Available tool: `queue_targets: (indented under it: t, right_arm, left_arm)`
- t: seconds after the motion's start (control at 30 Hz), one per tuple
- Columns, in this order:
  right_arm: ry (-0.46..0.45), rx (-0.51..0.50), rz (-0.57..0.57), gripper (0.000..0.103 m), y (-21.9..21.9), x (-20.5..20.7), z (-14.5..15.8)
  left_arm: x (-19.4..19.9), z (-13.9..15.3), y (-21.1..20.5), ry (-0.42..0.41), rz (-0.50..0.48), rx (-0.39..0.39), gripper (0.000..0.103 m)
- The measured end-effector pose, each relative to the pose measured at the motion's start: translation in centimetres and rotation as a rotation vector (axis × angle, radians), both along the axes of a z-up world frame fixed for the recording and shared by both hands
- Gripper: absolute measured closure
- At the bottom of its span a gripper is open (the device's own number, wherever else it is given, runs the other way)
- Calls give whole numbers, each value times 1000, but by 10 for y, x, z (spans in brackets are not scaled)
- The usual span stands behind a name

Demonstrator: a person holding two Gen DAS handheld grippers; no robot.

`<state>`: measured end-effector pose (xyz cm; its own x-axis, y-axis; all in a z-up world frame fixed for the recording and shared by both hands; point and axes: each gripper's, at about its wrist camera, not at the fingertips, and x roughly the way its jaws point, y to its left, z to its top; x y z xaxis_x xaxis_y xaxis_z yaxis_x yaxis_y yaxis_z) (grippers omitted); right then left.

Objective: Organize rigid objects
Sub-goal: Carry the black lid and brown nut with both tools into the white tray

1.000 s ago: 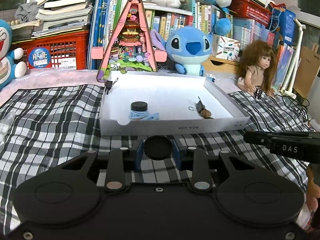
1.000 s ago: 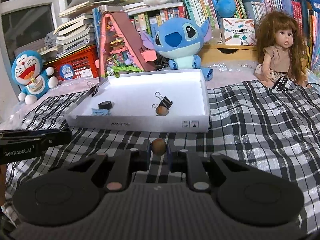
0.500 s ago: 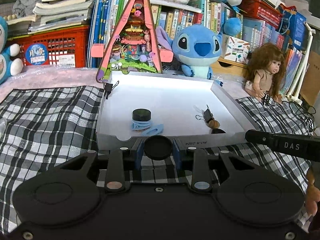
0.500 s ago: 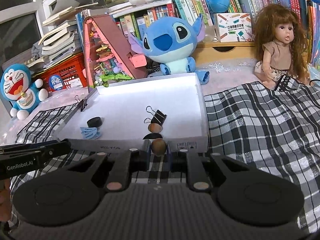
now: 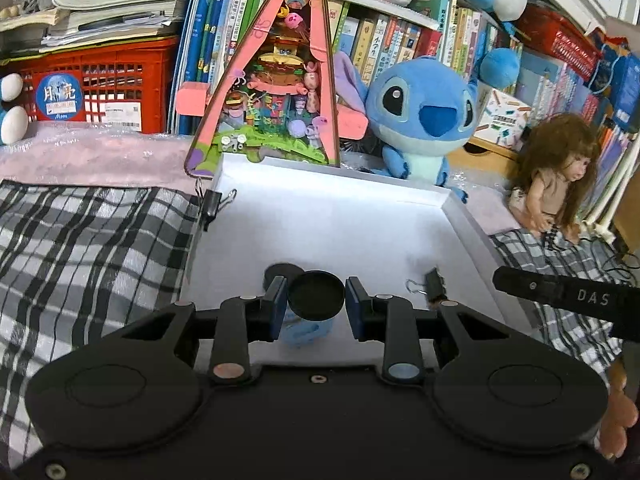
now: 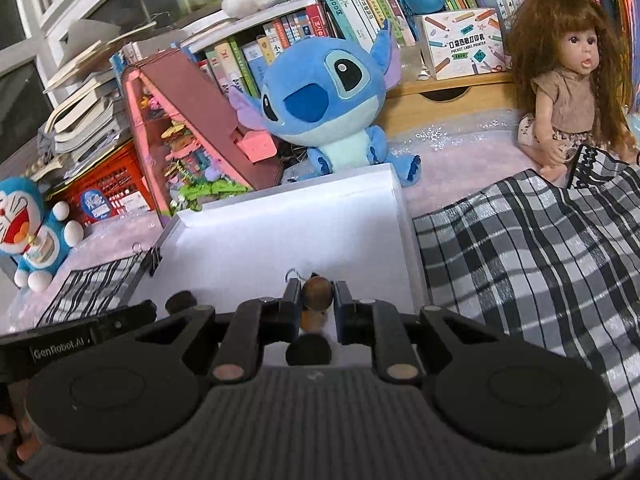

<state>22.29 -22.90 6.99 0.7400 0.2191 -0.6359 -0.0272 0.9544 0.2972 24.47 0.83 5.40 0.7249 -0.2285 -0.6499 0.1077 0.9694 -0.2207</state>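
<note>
We hold a round black cap (image 5: 316,295) pinched between the pads of our left gripper (image 5: 316,304), over the near part of the white tray (image 5: 464,220). Just below it lies a pale blue piece (image 5: 306,332), and just behind the left pad a second black cap (image 5: 285,271) rests on the tray floor. To the right of those fingers a black binder clip (image 5: 435,284) lies on the tray. Our right gripper (image 6: 318,300) is pressed onto a brown bead (image 6: 317,290), also over the tray's near part; under it sits another brown bead (image 6: 313,320), and closer to us a dark round piece (image 6: 309,352). Ahead and to the left, a binder clip (image 6: 154,261) is clamped on the tray's left wall. Beyond the tray stand a pink triangular toy house (image 5: 276,92), a blue plush (image 6: 320,92) and, off to the right, a doll (image 6: 568,64). A checked cloth (image 6: 540,260) lies under the tray, spreading to both sides.
</note>
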Motion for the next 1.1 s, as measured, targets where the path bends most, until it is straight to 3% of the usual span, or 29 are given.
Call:
queue_targets:
  t: [0.53, 1.1]
  right_arm:
    - [58, -22, 16, 82, 20, 56, -8]
    - [106, -58, 12, 82, 27, 82, -36]
  left_arm:
    - [63, -13, -9, 31, 73, 79, 74]
    - [76, -38, -12, 59, 77, 120, 73]
